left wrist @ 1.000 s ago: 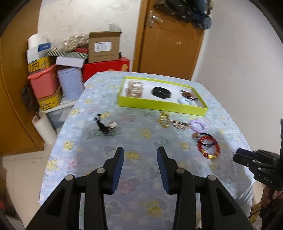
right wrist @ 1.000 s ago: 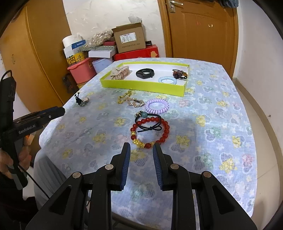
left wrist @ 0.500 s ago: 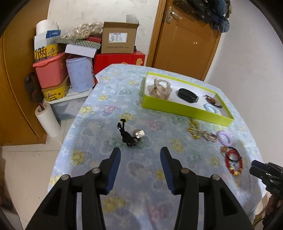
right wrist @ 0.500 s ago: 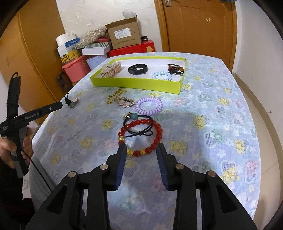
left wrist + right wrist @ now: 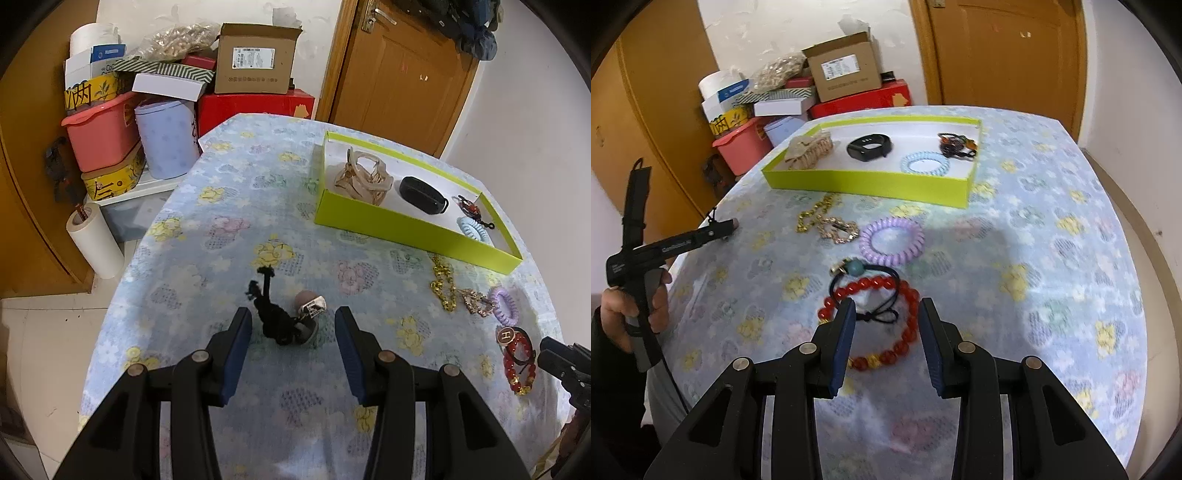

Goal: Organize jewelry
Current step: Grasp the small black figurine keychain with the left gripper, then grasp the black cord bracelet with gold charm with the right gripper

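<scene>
My left gripper (image 5: 293, 332) is open, its fingers on either side of a black cord pendant with a silver clasp (image 5: 284, 317) lying on the flowered tablecloth. My right gripper (image 5: 886, 328) is open over a red bead bracelet (image 5: 905, 332) tangled with a black hair tie (image 5: 866, 280). A purple coil hair tie (image 5: 892, 240) and a gold chain (image 5: 827, 221) lie beyond it. The lime-green tray (image 5: 871, 182) holds a beige hair claw (image 5: 809, 149), a black band (image 5: 870, 146), a blue coil tie (image 5: 925, 164) and a dark hair clip (image 5: 956, 144).
Boxes, a pink bin (image 5: 101, 129) and a paper roll (image 5: 94, 243) stand off the table's far left. A wooden door (image 5: 402, 74) is behind the table. The table edge (image 5: 110, 306) runs close on the left of the pendant.
My left gripper moved forward and left until its fingers flank the black pendant. My right gripper moved forward over the red bracelet and opened wider.
</scene>
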`<state>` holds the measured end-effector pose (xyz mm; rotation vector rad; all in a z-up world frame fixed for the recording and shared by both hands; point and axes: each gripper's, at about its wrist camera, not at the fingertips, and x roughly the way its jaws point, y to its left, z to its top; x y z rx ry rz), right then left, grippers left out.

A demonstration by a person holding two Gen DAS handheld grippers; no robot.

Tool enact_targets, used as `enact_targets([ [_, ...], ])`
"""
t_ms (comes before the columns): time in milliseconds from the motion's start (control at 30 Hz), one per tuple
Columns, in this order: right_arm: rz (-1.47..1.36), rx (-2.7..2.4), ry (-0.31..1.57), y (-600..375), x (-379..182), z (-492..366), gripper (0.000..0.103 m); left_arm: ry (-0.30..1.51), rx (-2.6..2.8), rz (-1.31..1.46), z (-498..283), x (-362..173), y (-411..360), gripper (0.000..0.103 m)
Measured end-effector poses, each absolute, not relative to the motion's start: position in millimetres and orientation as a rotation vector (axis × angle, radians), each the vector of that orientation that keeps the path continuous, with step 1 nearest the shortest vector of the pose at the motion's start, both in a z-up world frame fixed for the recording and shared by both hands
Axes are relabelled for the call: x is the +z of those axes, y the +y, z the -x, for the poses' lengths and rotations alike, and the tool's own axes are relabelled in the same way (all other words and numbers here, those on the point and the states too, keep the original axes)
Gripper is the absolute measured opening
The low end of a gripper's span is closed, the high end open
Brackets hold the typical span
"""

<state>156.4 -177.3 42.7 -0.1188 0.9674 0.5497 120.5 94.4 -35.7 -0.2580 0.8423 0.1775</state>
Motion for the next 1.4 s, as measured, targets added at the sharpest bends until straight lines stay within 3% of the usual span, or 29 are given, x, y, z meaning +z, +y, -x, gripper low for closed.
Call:
enact_targets([
  [267,0.141,0.549,0.983,-166.3,35.5,-167.3,0.036,0.85,0.183,0.226,-130.7,-36.1,90.9,0.048],
  [433,0.14,0.546,0.978,-163.8,35.8,-171.6,0.036,0.856,0.215,0.207,-132.4,-36.4,90.1,0.03],
  [500,0.141,0.538,0.977,-163.9,36.9,-175.1,0.035,0.854,0.209,0.215,-132.3,-36.4,91.3,0.028],
  [933,0.206,0.524,1.002,-154.7,25.6,-163.8,0.0,0.852,0.195,0.216,-132.1,-36.6,89.7,0.024],
  [1133,0.198,0.519,0.969,-156.7,32.4,-159.7,0.0,0.832,0.178,0.204,-129.2,-32.9,85.3,0.016],
  [1400,0.157,0.502,0.911,-169.7,52.1,-156.0,0.0,0.82,0.156,0.198,-121.6,-29.0,77.0,0.014],
])
